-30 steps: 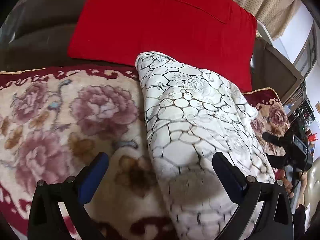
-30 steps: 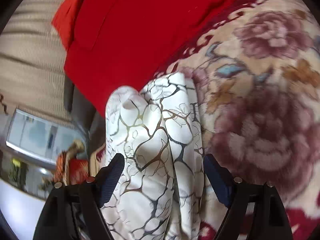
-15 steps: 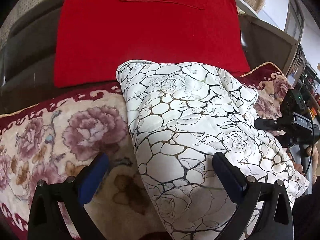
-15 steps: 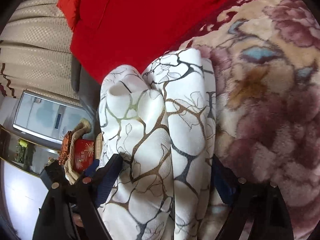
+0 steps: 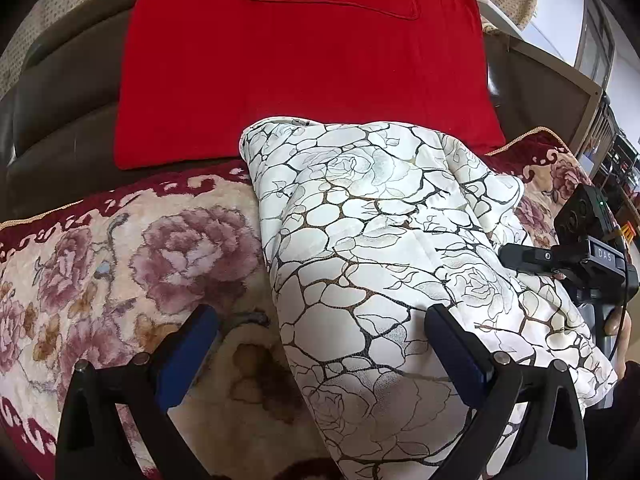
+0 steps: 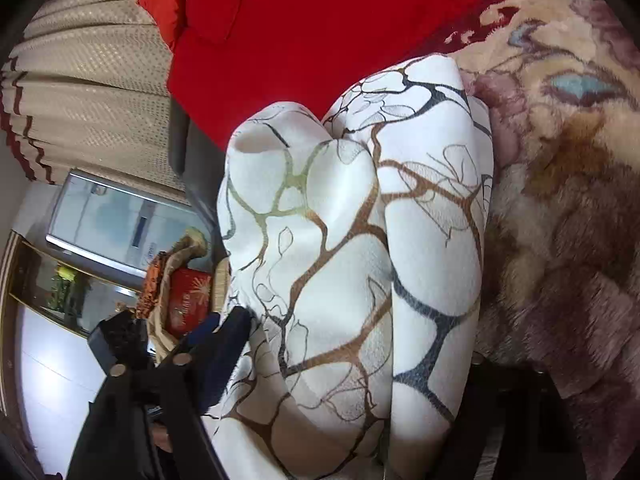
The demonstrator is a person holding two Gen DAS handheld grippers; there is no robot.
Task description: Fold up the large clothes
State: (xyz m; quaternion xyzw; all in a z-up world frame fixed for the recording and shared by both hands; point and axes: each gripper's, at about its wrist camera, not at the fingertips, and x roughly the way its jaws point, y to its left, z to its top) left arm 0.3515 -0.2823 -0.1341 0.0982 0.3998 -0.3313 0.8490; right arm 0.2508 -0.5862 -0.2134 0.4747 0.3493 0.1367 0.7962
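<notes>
Here the folded garment fills the right gripper's spread fingers.

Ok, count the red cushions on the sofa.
1. The red cushion leans on the sofa back, directly behind the folded white garment. More may lie out of view.

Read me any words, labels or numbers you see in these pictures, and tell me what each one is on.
"DAS": on the black body of the right gripper, seen from the left wrist.
Gold script on the red box beside the sofa: too blurred to read.
Nothing else carries text.
</notes>
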